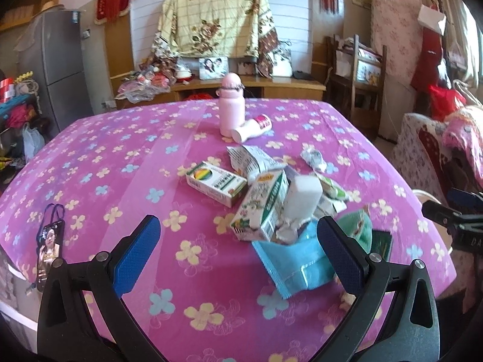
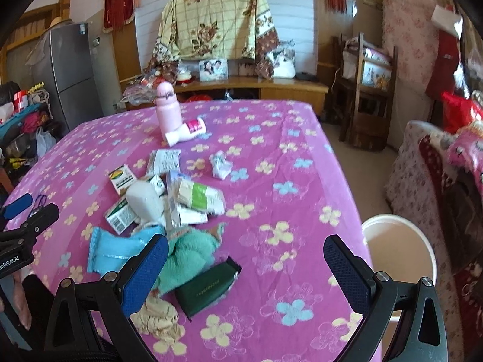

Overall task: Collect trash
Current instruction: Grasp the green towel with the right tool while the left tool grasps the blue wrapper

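Trash point(image 1: 265, 208) lies heaped near the front right of the surface point(image 1: 120, 157), which wears a pink flowered cloth. Nearest the left claw point(image 1: 238, 247), spread wide and holding nothing, is a blue packet point(image 1: 289, 259) with a green-and-white carton point(image 1: 262, 208) tipped over it. The right claw point(image 2: 246, 268), also wide open and empty, hangs over a green cloth point(image 2: 187, 253), a dark green box point(image 2: 208, 286) and a crumpled beige wad point(image 2: 160, 316). Beside the surface's right edge stands a white bucket point(image 2: 398, 253). Farther in lie a small boxed carton point(image 1: 215, 182), torn wrappers point(image 1: 250, 160) and a crumpled paper point(image 1: 314, 158) set apart. Beyond them a pink bottle point(image 1: 231, 105) stands upright, a small white bottle point(image 1: 252, 128) lying against it.
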A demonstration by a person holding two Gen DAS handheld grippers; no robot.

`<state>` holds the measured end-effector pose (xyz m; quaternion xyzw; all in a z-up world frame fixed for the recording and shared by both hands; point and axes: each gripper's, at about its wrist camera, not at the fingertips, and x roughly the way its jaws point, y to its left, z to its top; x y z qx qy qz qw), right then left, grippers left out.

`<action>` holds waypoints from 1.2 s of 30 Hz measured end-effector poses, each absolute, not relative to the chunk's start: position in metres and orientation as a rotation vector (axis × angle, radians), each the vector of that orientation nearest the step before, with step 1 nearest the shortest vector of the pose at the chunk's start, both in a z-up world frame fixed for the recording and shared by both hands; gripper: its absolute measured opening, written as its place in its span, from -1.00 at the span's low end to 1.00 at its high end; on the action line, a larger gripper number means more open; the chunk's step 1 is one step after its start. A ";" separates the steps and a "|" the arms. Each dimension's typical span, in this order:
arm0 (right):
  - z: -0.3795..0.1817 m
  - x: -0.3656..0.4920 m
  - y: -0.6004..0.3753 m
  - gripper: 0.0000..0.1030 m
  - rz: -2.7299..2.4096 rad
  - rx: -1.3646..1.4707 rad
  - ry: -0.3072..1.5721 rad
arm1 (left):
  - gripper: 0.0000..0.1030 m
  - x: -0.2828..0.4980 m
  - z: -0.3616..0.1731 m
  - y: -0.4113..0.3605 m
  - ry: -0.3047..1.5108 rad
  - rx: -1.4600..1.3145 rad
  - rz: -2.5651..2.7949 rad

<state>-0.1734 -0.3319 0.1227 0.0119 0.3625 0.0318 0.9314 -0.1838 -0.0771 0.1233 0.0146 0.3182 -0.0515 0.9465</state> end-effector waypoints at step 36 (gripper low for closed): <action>0.076 -0.108 -0.350 -0.18 0.282 0.317 0.909 | 0.99 -0.134 0.056 -0.112 0.916 0.033 -0.294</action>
